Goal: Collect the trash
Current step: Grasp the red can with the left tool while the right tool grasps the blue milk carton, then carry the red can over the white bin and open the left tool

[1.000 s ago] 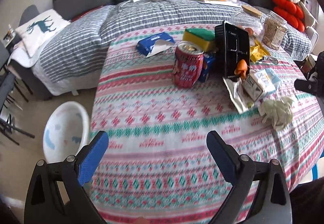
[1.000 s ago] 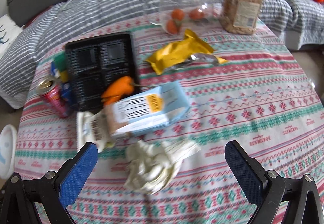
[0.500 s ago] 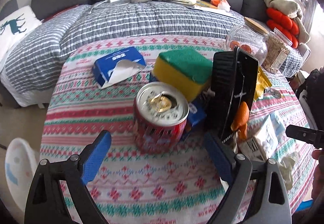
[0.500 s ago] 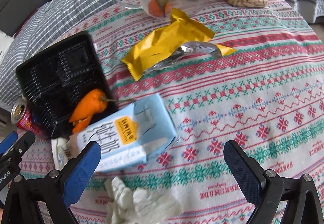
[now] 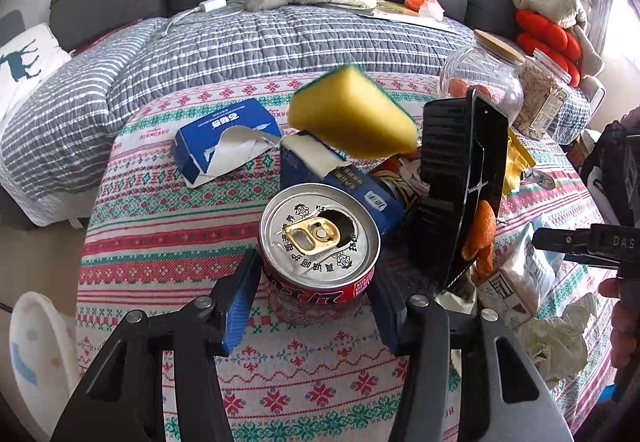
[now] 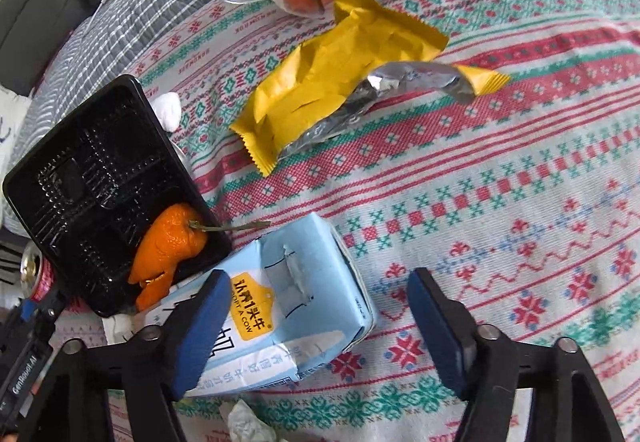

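A red drink can [image 5: 320, 242] with an opened silver top stands on the patterned tablecloth [image 5: 180, 242]. My left gripper [image 5: 314, 270] straddles it, its jaws closing, and both blue pads [image 5: 240, 302] touch the can's sides. A light-blue milk carton [image 6: 288, 306] lies flat between the jaws of my right gripper [image 6: 318, 276], which are also closing. The left pad overlaps the carton and the right pad [image 6: 436, 326] stands clear of it. A yellow sponge [image 5: 352, 118] is blurred and tilted behind the can.
A black plastic tray [image 6: 92, 178] holding orange peel [image 6: 168, 250] leans beside the carton. A yellow wrapper [image 6: 340, 82], crumpled tissue [image 5: 556, 338], blue tissue box [image 5: 224, 138] and glass jars [image 5: 480, 78] lie around. A white basin [image 5: 36, 354] sits on the floor, left.
Both grippers came forward and down. The left one reached the can and narrowed around it. The right one reached the carton and narrowed. The sponge tipped up from lying flat.
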The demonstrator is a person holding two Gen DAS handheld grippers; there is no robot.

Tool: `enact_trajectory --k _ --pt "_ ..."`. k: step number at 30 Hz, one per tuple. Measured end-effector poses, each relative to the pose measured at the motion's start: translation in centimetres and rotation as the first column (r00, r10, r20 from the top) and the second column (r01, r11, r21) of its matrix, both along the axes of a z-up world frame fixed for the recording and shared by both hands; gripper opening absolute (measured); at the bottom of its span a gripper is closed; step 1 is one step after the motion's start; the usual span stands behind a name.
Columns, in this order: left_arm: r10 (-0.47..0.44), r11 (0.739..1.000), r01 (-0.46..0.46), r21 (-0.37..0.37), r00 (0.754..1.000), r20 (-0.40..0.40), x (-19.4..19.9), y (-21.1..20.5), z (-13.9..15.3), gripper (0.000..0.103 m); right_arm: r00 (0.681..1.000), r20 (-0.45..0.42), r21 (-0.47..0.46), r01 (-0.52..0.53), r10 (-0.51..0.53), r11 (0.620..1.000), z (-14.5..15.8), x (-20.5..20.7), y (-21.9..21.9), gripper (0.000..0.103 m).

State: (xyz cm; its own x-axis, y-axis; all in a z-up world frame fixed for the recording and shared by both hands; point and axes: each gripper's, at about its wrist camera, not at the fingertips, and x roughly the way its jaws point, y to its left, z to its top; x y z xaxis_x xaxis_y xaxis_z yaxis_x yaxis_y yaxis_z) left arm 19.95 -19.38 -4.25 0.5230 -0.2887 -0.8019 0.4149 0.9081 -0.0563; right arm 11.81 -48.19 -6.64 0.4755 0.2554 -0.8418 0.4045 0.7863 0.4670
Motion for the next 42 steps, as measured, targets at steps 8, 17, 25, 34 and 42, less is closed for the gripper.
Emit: enact_trajectory --k 8,17,25,34,42 --pt "0.037 0.997 -0.038 -0.061 0.999 -0.031 -2.1 3.5 1.4 0.055 0.999 0.05 0.055 0.017 -0.02 0.998 1.0 -1.4 -0.9 0.034" --pt "0.106 0.987 -0.108 -0.118 0.994 -0.019 -4.9 9.2 2.7 0.055 0.989 0.146 0.003 -0.013 0.012 1.0 5.5 -3.8 0.8 0.027" --pt "0.176 0.978 -0.172 -0.119 0.984 0.021 -6.7 14.9 4.7 0.055 0.971 0.231 -0.003 -0.067 0.066 0.998 8.5 -5.6 4.4 0.027" --pt "0.338 0.937 -0.335 -0.097 0.941 0.017 -6.7 23.3 4.5 0.055 0.956 0.241 0.008 -0.171 0.164 0.985 8.4 -3.0 11.2 0.027" --pt "0.461 0.887 -0.461 0.005 0.887 -0.026 -4.6 28.5 0.5 0.055 0.941 0.235 0.01 -0.251 0.242 0.968 7.5 -0.4 17.0 0.027"
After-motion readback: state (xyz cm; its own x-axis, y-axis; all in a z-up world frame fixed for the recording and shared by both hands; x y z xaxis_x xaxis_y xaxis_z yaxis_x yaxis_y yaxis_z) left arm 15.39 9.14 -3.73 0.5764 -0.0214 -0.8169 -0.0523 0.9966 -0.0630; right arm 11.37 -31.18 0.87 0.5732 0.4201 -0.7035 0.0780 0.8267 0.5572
